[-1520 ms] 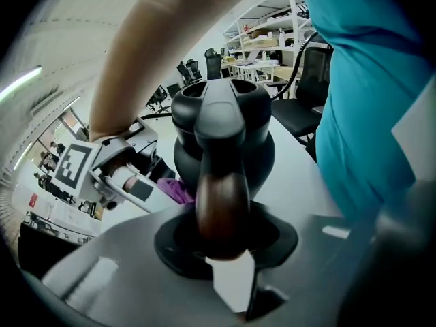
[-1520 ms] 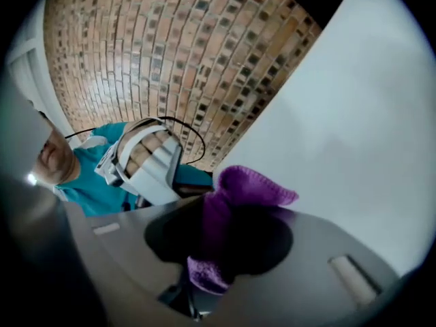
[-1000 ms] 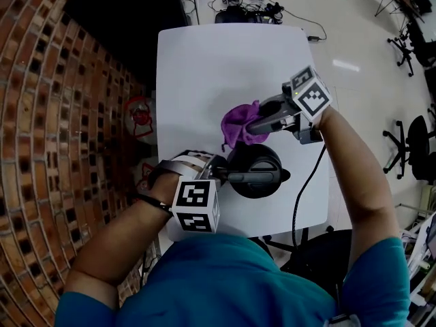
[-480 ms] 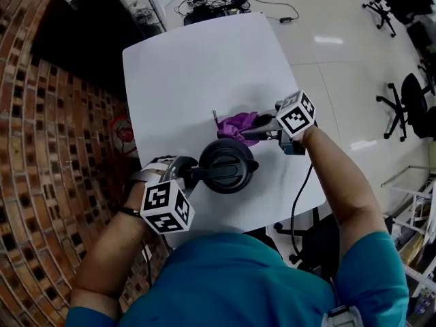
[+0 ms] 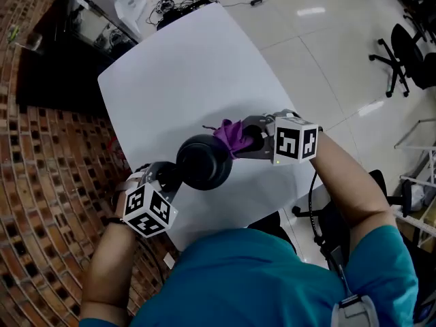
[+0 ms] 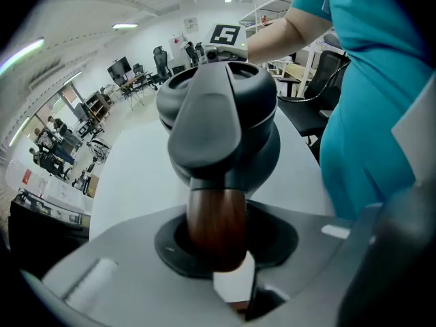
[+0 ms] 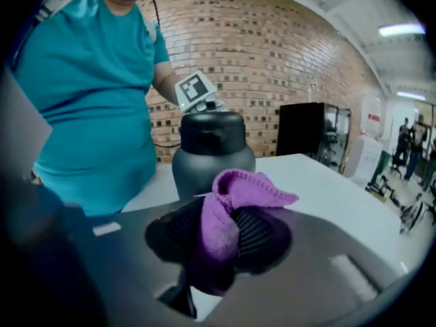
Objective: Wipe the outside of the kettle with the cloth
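Brought the purple cloth point(image 5: 231, 133), pinched tight between the fingers of the right gripper point(image 5: 251, 142), in beside the black kettle point(image 5: 203, 162) just ahead of those fingers, wrist rolled since a second ago. Kept the fingers of the left gripper point(image 5: 165, 177) clamped on the kettle's wooden handle point(image 6: 216, 227), pointing steeply down at the white bench point(image 5: 184, 80).

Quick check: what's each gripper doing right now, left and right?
Left gripper: closed on the kettle handle.
Right gripper: closed on the cloth.
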Demonstrator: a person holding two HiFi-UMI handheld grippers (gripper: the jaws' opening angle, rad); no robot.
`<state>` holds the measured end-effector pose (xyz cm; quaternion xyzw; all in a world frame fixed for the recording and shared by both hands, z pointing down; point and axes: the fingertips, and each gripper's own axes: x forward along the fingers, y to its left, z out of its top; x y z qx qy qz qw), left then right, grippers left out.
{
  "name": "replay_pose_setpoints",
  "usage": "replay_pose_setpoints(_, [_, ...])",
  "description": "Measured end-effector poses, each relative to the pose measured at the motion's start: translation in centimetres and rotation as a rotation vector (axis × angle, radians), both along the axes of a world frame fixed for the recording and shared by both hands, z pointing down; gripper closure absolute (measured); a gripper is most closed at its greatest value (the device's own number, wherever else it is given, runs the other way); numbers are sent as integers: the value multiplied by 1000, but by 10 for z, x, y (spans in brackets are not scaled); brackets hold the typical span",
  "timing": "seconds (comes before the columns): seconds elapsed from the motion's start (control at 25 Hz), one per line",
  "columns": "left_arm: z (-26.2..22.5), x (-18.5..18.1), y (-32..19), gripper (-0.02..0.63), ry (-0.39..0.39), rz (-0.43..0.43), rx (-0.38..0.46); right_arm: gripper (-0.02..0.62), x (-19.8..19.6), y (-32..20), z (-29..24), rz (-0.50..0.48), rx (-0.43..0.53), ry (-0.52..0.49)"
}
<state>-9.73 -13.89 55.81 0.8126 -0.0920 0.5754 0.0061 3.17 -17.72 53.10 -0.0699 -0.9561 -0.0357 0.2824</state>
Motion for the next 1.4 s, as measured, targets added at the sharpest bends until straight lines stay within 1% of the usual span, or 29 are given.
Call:
replay_pose_setpoints(0.16, [3, 0, 0, 504, -47, -12, -3, 479, -4, 0, 45, -102, 164, 179])
replay_pose_setpoints(0.24, [4, 1, 1, 505, -59, -33, -10, 479, -3, 1, 69, -140, 217, 250])
replay_pose_setpoints(0.28, [4, 2, 1, 505, -61, -44, -16, 479, -3, 1, 76, -140, 224, 268])
replay_pose_setpoints(0.32, [4, 2, 2, 505, -62, -53, -23, 479, -1, 3, 77, -127, 217, 275])
replay_pose_setpoints(0.4, [5, 4, 3, 505, -60, -61, -35, 479, 9, 10, 64, -80, 175, 269])
replay_pose_setpoints(0.52, [5, 6, 1, 505, -62, -60, -38, 479, 22, 38, 24, 1, 47, 247])
replay_pose_setpoints(0.6, [6, 5, 1, 506, -63, -60, -37, 479, 11, 60, 14, 44, -36, 234])
replay_pose_setpoints(0.72, [7, 2, 1, 506, -64, -62, -40, 480, -9, 78, 43, 73, -81, 283])
replay_pose_setpoints(0.8, [7, 3, 2, 506, -63, -63, -43, 482, -9, 82, 59, 101, -101, 303])
replay_pose_setpoints(0.84, [7, 4, 2, 506, -63, -64, -44, 482, -6, 81, 55, 127, -110, 288])
replay_pose_setpoints(0.88, [8, 5, 2, 506, -62, -65, -47, 480, -2, 78, 41, 165, -117, 251])
replay_pose_setpoints(0.96, [8, 7, 2, 506, -62, -64, -47, 480, 6, 65, -7, 269, -118, 126])
replay_pose_setpoints(1.04, [8, 9, 1, 507, -63, -60, -43, 480, 10, 49, -53, 363, -78, 1])
replay_pose_setpoints(1.08, [8, 9, 1, 507, -63, -57, -41, 480, 8, 43, -65, 388, -41, -32])
replay_pose_setpoints(1.12, [8, 9, 1, 508, -64, -53, -38, 480, 4, 39, -69, 394, -4, -37])
replay_pose_setpoints(1.16, [9, 8, 1, 508, -67, -47, -35, 480, 0, 38, -65, 384, 20, -27])
replay_pose_setpoints(1.2, [9, 8, 3, 508, -71, -41, -33, 480, -5, 37, -59, 368, 19, -23])
replay_pose_setpoints(1.24, [10, 9, 4, 508, -74, -34, -33, 480, -7, 34, -55, 357, -12, -39])
replay_pose_setpoints(1.28, [11, 11, 6, 508, -73, -30, -34, 480, -6, 29, -53, 352, -69, -72])
replay_pose_setpoints(1.36, [12, 15, 8, 508, -70, -25, -26, 480, 1, 15, -51, 332, -218, -136])
replay_pose_setpoints(1.4, [12, 17, 8, 508, -70, -22, -16, 480, 4, 8, -50, 307, -295, -157])
